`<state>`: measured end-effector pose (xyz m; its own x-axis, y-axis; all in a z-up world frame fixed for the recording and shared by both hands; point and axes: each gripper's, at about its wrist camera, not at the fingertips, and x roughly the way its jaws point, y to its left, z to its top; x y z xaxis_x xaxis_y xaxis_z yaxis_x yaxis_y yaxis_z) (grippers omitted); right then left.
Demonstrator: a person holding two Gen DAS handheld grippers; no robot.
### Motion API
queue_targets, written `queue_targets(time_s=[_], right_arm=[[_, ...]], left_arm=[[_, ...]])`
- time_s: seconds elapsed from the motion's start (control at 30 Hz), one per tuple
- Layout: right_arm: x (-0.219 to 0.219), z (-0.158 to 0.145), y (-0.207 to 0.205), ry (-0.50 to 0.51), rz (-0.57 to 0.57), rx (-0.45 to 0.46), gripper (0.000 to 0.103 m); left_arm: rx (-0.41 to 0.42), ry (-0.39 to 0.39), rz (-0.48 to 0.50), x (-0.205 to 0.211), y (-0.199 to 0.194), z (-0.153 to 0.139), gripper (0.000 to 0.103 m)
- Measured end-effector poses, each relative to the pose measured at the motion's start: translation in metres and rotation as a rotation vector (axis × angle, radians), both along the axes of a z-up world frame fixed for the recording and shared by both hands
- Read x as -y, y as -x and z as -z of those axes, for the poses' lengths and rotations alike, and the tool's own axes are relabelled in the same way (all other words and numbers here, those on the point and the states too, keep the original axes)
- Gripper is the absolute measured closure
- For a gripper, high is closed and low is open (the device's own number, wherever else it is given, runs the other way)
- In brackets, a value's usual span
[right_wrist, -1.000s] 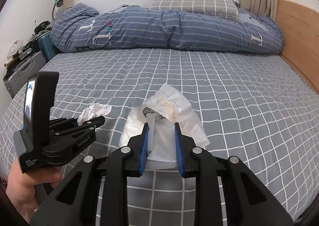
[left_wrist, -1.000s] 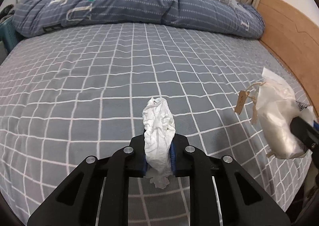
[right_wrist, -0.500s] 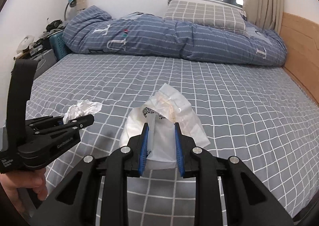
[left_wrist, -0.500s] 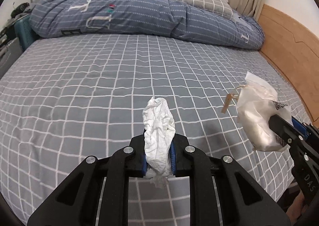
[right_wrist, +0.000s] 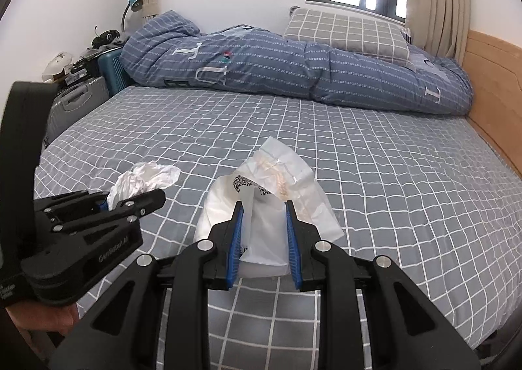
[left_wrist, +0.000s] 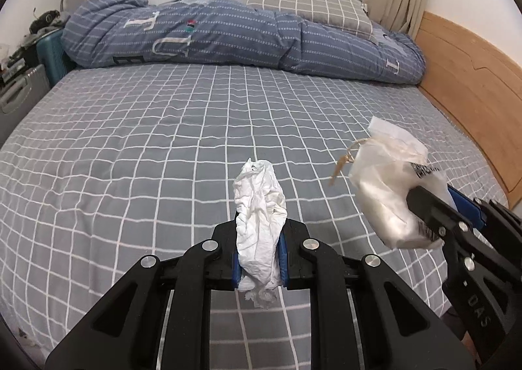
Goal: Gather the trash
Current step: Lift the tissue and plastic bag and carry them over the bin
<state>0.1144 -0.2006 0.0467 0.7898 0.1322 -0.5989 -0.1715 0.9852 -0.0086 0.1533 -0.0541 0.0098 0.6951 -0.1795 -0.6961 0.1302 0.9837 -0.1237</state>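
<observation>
Both pieces of trash are off the bed now: over the past second I have lifted and drawn the two grippers back from the grey checked sheet point(left_wrist: 137, 148). My left gripper point(left_wrist: 259, 251) is clamped on the crumpled tissue point(left_wrist: 259, 203); my right gripper point(right_wrist: 264, 239) is closed on the white plastic wrapper point(right_wrist: 270, 194). Nothing else litters the sheet in view, so I judge pickup done and a bin, unseen here, comes next.
</observation>
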Motion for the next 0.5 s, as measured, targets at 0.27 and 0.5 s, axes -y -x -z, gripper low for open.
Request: queue_targets(time_s=[0.27, 0.5], right_arm=[[0.0, -0.001, 0.025, -0.001, 0.012, -0.006, 0.08], [0.003, -0.001, 0.046, -0.008, 0.018, -0.011, 0.08]], left_arm=[[0.006, -0.006, -0.004, -0.004, 0.03, -0.004, 0.087], [0.011, -0.023, 0.009, 0.0, 0.057, -0.003, 0.087]])
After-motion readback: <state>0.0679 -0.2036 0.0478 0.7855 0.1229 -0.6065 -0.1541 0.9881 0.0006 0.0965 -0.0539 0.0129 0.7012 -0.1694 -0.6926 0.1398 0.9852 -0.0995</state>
